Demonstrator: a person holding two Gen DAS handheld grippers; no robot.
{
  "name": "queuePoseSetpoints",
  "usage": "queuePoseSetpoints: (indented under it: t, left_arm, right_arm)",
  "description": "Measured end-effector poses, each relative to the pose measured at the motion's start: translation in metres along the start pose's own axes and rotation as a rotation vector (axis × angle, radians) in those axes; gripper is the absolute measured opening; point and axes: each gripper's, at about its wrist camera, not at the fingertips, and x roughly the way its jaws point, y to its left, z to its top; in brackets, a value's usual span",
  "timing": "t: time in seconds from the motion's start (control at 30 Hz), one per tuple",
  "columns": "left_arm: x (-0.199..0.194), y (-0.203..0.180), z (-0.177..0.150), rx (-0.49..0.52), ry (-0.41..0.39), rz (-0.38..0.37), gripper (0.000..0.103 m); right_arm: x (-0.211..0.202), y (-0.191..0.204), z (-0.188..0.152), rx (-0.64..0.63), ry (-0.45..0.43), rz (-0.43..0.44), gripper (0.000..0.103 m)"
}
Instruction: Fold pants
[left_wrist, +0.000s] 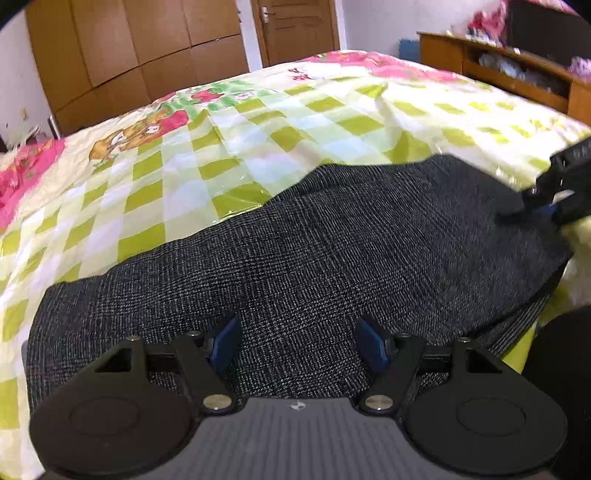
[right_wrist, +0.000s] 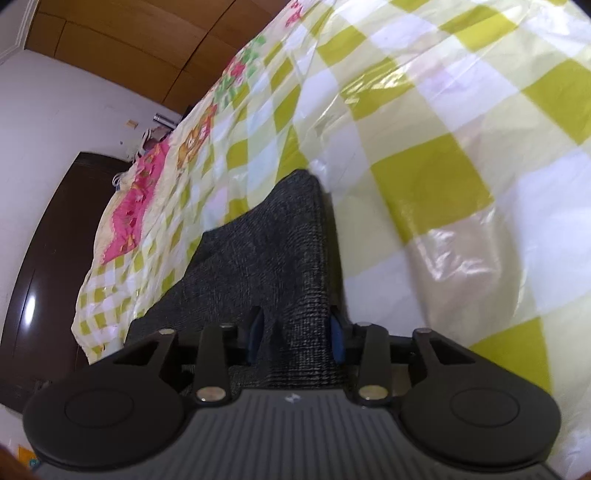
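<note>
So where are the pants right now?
The pants lie spread on the checked bedcover, filling the lower left-wrist view; their right end sits between the right tongs.

Right gripper (right_wrist: 297, 338) jaws straddle the grey pants (right_wrist: 258, 266), seemingly unclamped.

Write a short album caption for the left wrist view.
Open left gripper above dark grey pants on a checked bedspread.

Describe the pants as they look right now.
The pants are dark grey, finely checked woven cloth, lying flat in a long band across the plastic-covered checked bedspread. The left gripper hangs open just above them; the right gripper straddles a raised fold at one end, pads apart from it.
</note>
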Motion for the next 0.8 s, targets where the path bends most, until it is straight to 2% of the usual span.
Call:
queuePoseSetpoints:
  t: [0.07,0.13,0.2,0.3,0.37,0.43,0.47,0.5,0.6,0.8]
  left_arm:
    - [0.0,-0.002,0.001,0.007,0.001,0.004,0.081]
    - [-0.002,-0.002,0.002,0.004,-0.002,-0.005,0.081]
    - [-0.002,-0.004,0.001,0.008,-0.004,-0.005,0.081]
    - [-0.002,-0.003,-0.001,-0.002,-0.004,-0.008,0.081]
    - [-0.002,-0.002,0.0,-0.007,-0.004,-0.013,0.081]
    - [-0.002,-0.001,0.0,-0.006,-0.006,-0.014,0.081]
    - [-0.003,-0.001,-0.001,-0.004,-0.008,-0.015,0.081]
    - [-0.003,0.0,-0.001,-0.005,-0.01,-0.018,0.081]
    - [-0.003,0.003,-0.003,-0.018,-0.017,-0.028,0.081]
    - [-0.004,0.007,-0.005,-0.032,-0.03,-0.039,0.081]
  right_arm:
    - [0.003,0.008,-0.002,-0.027,-0.003,-0.019,0.037]
    - [0.0,0.018,-0.004,-0.066,-0.016,-0.029,0.016]
    - [-0.006,0.024,-0.004,-0.057,-0.032,0.001,0.013]
    - [-0.01,0.034,-0.003,-0.082,-0.045,0.007,0.014]
    - [-0.005,0.038,-0.002,-0.089,-0.023,-0.006,0.018]
    - [0.003,0.04,-0.003,-0.098,-0.006,-0.033,0.029]
    - [0.006,0.042,-0.004,-0.102,-0.005,-0.053,0.029]
    - [0.007,0.044,-0.004,-0.104,-0.007,-0.064,0.029]
    - [0.004,0.049,-0.006,-0.118,-0.022,-0.089,0.016]
    - [-0.004,0.062,-0.006,-0.125,-0.058,-0.119,0.011]
